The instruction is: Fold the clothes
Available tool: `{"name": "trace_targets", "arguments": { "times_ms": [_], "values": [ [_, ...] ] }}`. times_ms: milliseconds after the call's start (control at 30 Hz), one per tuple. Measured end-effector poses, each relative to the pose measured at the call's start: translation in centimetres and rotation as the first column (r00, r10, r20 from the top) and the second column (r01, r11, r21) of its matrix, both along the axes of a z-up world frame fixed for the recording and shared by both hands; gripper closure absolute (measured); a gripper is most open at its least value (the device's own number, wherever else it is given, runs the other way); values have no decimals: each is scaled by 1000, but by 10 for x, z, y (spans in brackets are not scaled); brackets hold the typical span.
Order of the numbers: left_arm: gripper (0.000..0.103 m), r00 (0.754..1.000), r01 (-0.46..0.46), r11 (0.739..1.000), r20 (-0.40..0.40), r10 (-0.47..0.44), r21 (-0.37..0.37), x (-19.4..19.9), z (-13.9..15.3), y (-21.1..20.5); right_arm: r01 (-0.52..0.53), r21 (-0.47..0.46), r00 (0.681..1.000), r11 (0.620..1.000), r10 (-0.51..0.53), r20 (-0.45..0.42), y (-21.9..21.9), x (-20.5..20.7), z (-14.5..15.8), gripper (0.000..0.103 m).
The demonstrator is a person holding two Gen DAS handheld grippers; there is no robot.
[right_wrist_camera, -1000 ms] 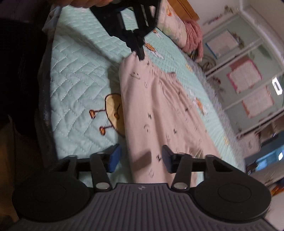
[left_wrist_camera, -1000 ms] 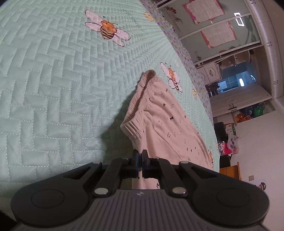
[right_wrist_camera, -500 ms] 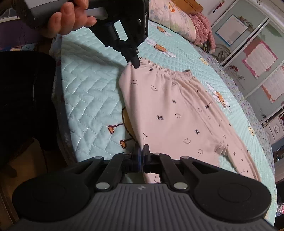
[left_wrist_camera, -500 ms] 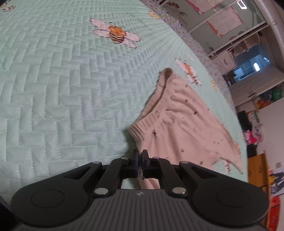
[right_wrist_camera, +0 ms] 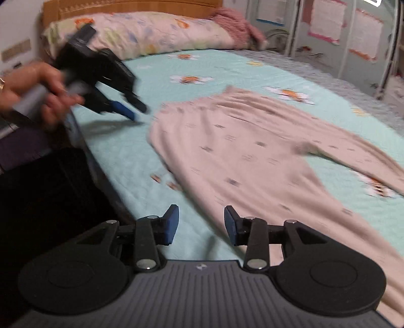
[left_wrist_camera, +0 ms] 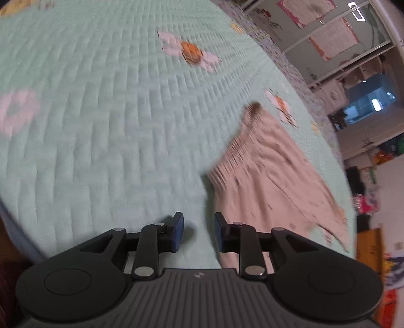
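Observation:
Pale pink patterned trousers point(right_wrist_camera: 247, 151) lie spread flat on the mint quilted bedspread point(right_wrist_camera: 227, 65), waistband to the left, legs running right. In the left wrist view the trousers point(left_wrist_camera: 267, 176) sit just right of my left gripper point(left_wrist_camera: 197, 232), whose jaws are opening with only quilt between them. My right gripper point(right_wrist_camera: 200, 224) hovers near the bed's front edge, jaws opening, nothing between them; the trouser leg passes just under its right finger. The left gripper point(right_wrist_camera: 133, 108) also shows in the right wrist view, held in a hand point(right_wrist_camera: 38, 90), just left of the waistband.
A floral pillow point(right_wrist_camera: 151, 32) and a pink knitted bundle point(right_wrist_camera: 237, 25) lie at the wooden headboard point(right_wrist_camera: 126, 5). Bee and flower patches dot the bedspread point(left_wrist_camera: 101, 126). The bed's dark edge point(right_wrist_camera: 93, 164) drops off at the left. Cabinets and papered panels point(right_wrist_camera: 341, 32) stand beyond the bed.
Both grippers were shut on the trousers half a second ago and have let go. The trousers now lie flat. Both grippers have pulled back from the cloth; the right one has rolled level.

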State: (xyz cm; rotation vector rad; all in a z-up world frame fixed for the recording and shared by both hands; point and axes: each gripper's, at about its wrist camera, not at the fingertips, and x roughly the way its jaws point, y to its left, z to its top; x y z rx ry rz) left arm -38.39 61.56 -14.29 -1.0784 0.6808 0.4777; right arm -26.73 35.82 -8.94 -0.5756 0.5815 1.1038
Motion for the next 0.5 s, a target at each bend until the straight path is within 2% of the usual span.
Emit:
{"name": "trace_targets", "arguments": {
  "times_ms": [100, 200, 367, 400, 433, 467, 500],
  "values": [
    [77, 996, 74, 993, 50, -70, -96, 3, -11, -26, -12, -101, 989, 995, 27, 145, -9, -11, -12, 61],
    [75, 995, 74, 982, 86, -60, -173, 12, -28, -45, -10, -180, 964, 984, 57, 260, -10, -17, -25, 61],
    [78, 993, 42, 985, 120, -22, -168, 30, -32, -55, -10, -224, 937, 975, 87, 337, -8, -12, -35, 63],
    [92, 993, 38, 988, 112, -22, -148, 33, -30, -56, -7, -226, 935, 974, 87, 343, -8, -10, -36, 64],
    [99, 995, 31, 993, 93, -21, -113, 35, -26, -56, 0, -216, 944, 976, 71, 323, -7, -6, -35, 70],
    [99, 997, 30, 996, 78, -24, -80, 36, -23, -56, 11, -201, 955, 980, 49, 291, -7, -2, -33, 89],
    [99, 997, 34, 998, 68, -30, -52, 36, -20, -56, 19, -189, 966, 982, 31, 257, -7, 1, -32, 97]
  ]
}}
